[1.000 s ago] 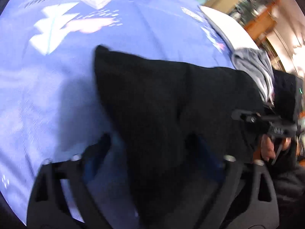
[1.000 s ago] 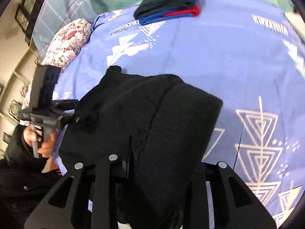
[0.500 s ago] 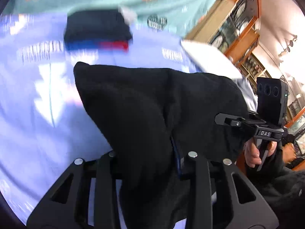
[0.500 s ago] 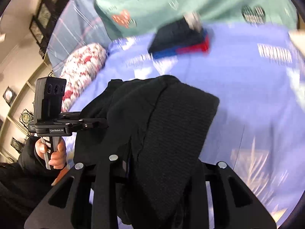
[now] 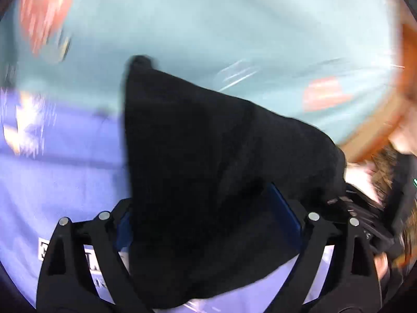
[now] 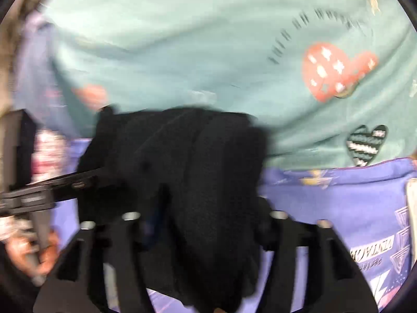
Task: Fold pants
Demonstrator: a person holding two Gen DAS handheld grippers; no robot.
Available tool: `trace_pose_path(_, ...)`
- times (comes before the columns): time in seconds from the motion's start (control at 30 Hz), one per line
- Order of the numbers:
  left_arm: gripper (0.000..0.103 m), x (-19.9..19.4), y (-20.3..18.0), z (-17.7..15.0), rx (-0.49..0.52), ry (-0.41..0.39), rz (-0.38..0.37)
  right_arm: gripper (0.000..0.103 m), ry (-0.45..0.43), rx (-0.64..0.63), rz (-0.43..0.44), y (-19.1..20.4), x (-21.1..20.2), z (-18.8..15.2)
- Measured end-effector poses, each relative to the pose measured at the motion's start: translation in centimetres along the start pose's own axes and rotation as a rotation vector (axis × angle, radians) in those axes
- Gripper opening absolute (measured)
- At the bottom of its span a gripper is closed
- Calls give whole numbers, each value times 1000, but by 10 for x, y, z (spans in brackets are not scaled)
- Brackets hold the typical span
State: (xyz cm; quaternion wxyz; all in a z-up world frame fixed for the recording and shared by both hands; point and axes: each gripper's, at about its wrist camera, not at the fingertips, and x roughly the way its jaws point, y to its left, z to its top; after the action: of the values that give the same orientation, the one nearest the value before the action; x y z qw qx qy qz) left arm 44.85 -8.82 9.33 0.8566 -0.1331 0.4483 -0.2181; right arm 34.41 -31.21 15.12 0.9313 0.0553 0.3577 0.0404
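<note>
Left gripper (image 5: 208,224), in its own wrist view, is spreading its jaws: the two black fingers are standing wide apart, blue pads showing on their inner faces, and the folded black pants (image 5: 213,172) are lying between them and draping down over the gap. I cannot tell whether either pad is pressing on the cloth; it looks as though the bundle is being let go. The pants are rising to a soft peak above the fingers, in front of a teal blanket (image 5: 208,26), with the purple patterned bedsheet (image 5: 60,182) beneath. At the right edge the other handheld unit is showing, blurred, just beside the cloth.

Right gripper (image 6: 203,224), in its wrist view, is likewise opening, its fingers standing apart with the same pants (image 6: 187,161) bunched thickly between them and spilling over both sides. Contact at the pads is hidden by the fabric. Left gripper (image 6: 86,180) is reaching in from the left edge, its tip at the bundle's left side, a hand (image 6: 31,255) holding its grip below.

Judging by the deep, rounded folds, the pants are soft, thick and fairly light, sagging wherever unsupported and unlikely to slip. Taking hold is best done at the two outer corners of a folded edge, pinching all layers together so that none is dropping loose.
</note>
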Motion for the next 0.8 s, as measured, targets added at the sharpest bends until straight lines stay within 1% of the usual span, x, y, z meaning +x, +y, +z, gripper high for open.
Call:
trace_pose_path(0.03,85,26,22,-5,-75,52,72,64,21,18,-121,-11,34,-13)
trace_pose_path(0.07,83,31,31,-7,-104,58,53,64,28,53,-133,-20,46,-21)
trace_pose_path(0.1,83,24,39,-11,-128,35,0,64,-17,147,-75,-34,44,-31)
trace_pose_path(0.13,84,10,40,-14,-129,0,-37,64,-62,204,-16,-42,31,-36)
trace_pose_path(0.17,86,-7,40,-17,-126,-29,-64,64,-104,229,16,-46,15,-40)
trace_pose_path(0.2,88,-31,40,-22,-129,-71,-87,66,-174,236,31,-47,-12,-45)
trace_pose_path(0.23,92,-53,40,-30,-129,-108,-99,74,-238,226,26,-46,-39,-52)
trace_pose_path(0.27,96,-80,37,-41,-117,-147,-88,81,-271,214,15,-45,-62,-60)
trace_pose_path(0.3,100,-110,31,-58,-87,-187,-73,97,-286,203,11,-42,-80,-65)
trace_pose_path(0.33,101,-130,23,-74,-51,-209,-57,102,-289,189,7,-40,-107,-77)
trace_pose_path(0.37,101,-154,15,-99,-4,-228,-39,102,-270,164,0,-38,-131,-93)
trace_pose_path(0.4,101,-176,7,-131,45,-251,-19,102,-259,141,-7,-36,-147,-106)
trace_pose_path(0.43,101,-188,-1,-153,83,-256,7,102,-247,96,-18,-29,-173,-133)
trace_pose_path(0.47,101,-197,-10,-184,126,-255,40,102,-250,53,-31,-21,-193,-160)
trace_pose_path(0.5,101,-210,-19,-226,180,-263,77,102,-247,-4,-52,-11,-211,-190)
trace_pose_path(0.53,101,-216,-27,-262,211,-284,108,102,-237,-53,-75,-4,-223,-219)
trace_pose_path(0.57,101,-219,-30,-287,230,-305,128,102,-240,-84,-96,1,-232,-251)
trace_pose_path(0.6,101,-224,-35,-327,268,-353,178,102,-245,-102,-104,6,-238,-279)
trace_pose_path(0.63,101,-233,-34,-348,280,-394,212,102,-260,-102,-101,10,-244,-304)
trace_pose_path(0.67,101,-235,-33,-370,278,-437,238,102,-274,-96,-98,11,-247,-323)
trace_pose_path(0.7,101,-234,-30,-390,248,-457,251,102,-280,-74,-106,11,-249,-339)
trace_pose_path(0.77,101,-231,-25,-403,205,-444,238,102,-286,-28,-92,7,-253,-355)
trace_pose_path(0.8,101,-228,-22,-408,189,-434,234,102,-304,-13,-95,5,-254,-361)
